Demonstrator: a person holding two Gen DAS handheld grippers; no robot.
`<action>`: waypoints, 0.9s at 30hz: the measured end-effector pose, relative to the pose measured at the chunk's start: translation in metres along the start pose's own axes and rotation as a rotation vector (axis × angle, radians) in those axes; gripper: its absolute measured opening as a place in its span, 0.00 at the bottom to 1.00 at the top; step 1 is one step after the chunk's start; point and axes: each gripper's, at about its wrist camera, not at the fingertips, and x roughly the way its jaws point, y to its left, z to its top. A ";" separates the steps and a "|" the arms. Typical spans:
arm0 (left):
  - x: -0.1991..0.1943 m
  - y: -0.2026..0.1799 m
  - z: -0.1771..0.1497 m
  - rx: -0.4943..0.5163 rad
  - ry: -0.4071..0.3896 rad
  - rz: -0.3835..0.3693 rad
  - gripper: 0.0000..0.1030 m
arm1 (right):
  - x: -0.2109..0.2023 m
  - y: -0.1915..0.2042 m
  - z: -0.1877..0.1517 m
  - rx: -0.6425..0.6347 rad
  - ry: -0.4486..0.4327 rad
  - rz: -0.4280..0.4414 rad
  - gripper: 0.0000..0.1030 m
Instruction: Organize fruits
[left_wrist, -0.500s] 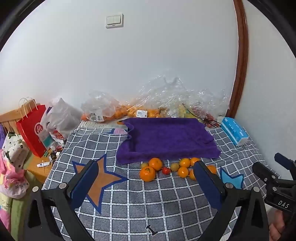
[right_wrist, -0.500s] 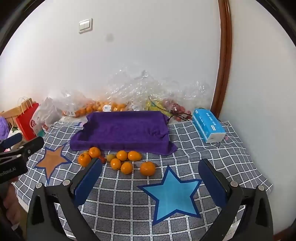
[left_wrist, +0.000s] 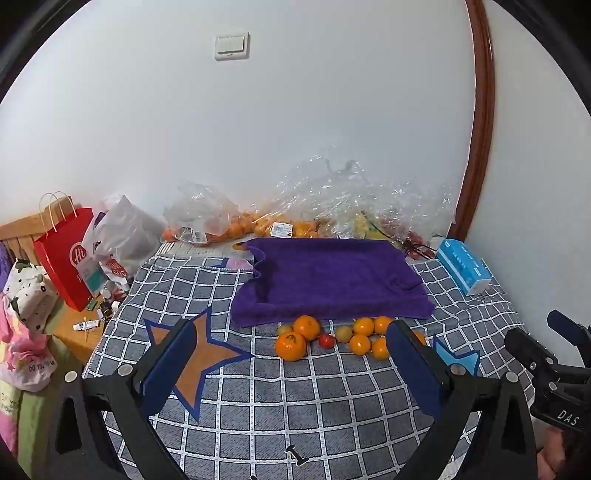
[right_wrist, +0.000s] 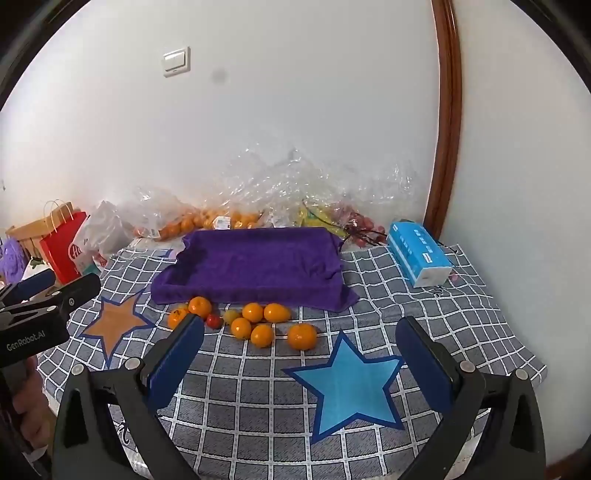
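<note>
Nothing moved; left tool (left_wrist: 291, 363), right tool (right_wrist: 301, 349) both released; seven oranges (right_wrist: 302, 336), one tomato (right_wrist: 213, 321).

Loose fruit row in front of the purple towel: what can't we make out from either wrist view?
- Left wrist: rightmost orange mostly hidden behind the left gripper finger.
- Right wrist: leftmost orange partly cut by the right gripper finger.
- Both: small yellow-green fruit, too small to identify.
- Both: fruit in the plastic bags, blurred by wrap.
- Purple towel: what lies under it is hidden.
</note>
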 end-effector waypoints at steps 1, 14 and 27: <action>0.001 -0.001 0.002 0.002 0.001 0.004 1.00 | 0.000 0.001 -0.002 0.000 -0.001 -0.001 0.99; -0.003 -0.004 0.000 0.005 -0.012 0.007 1.00 | -0.005 0.003 0.000 0.010 -0.011 0.010 0.99; -0.004 -0.003 -0.001 0.004 -0.010 -0.001 1.00 | -0.007 0.003 -0.003 0.017 -0.016 0.011 0.99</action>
